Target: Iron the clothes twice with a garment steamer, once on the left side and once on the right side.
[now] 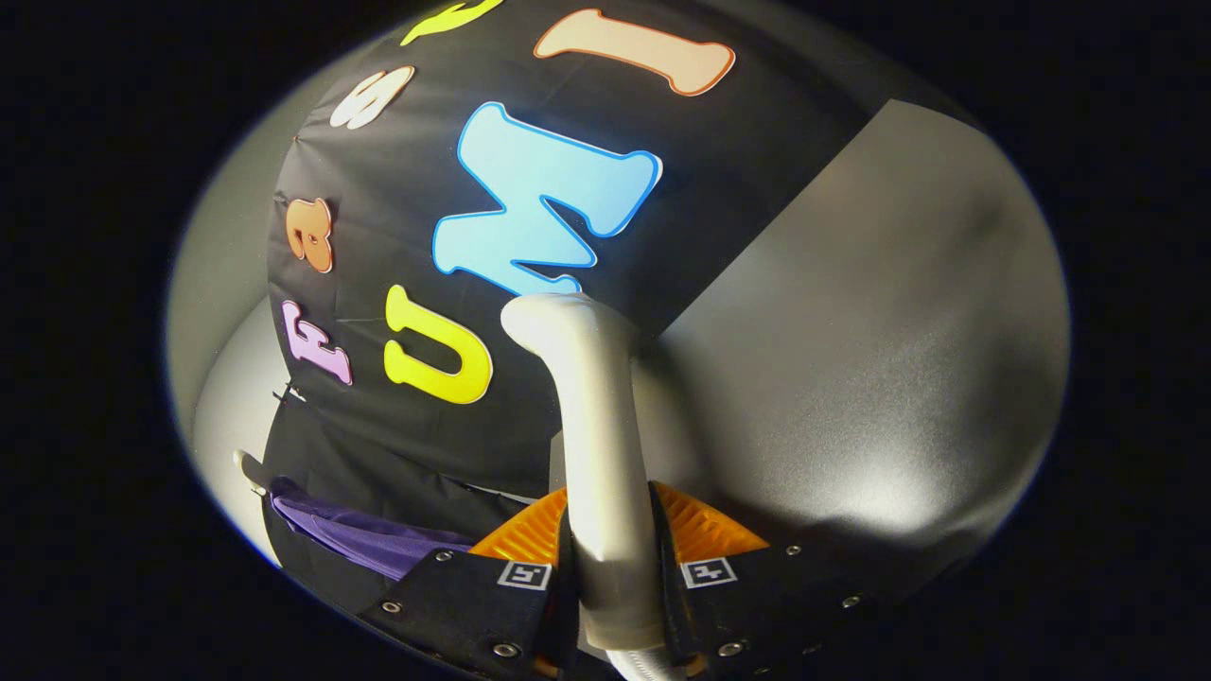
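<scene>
My gripper (613, 553) is shut on the handle of a white garment steamer (591, 416), both fingers pressing its sides. The steamer rises straight ahead from between the fingers, and its bent head sits against the black cloth wall. A purple garment (364, 537) hangs low, beside and beyond the left finger, only a folded edge of it showing. A pale hanger tip (248, 470) pokes out just past the garment's top.
The booth's black cloth wall (397, 199) stands close ahead. A plain grey wall (880, 359) runs alongside it beyond the right finger. A pale grey surface (227, 397) lies behind the garment.
</scene>
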`<action>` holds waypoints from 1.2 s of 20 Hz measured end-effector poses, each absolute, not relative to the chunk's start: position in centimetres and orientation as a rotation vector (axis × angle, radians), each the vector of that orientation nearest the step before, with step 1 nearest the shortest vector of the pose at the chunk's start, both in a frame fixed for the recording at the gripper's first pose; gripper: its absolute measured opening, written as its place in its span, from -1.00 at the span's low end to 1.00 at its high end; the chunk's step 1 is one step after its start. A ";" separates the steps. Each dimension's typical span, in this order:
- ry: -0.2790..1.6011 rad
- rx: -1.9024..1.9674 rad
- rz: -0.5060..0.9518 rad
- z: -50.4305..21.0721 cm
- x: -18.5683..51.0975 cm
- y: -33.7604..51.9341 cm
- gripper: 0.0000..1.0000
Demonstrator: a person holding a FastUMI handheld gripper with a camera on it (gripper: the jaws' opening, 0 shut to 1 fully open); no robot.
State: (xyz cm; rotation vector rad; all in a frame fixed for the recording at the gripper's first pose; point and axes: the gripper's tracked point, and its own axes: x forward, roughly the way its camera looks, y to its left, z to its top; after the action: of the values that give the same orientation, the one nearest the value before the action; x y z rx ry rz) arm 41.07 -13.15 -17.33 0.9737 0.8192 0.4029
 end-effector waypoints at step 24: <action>0.446 0.664 0.288 -3.8 17.3 -2.9 -0.34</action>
State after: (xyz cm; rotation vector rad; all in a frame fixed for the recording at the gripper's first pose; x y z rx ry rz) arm 17.34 -2.90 -3.82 0.6637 0.4463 0.2882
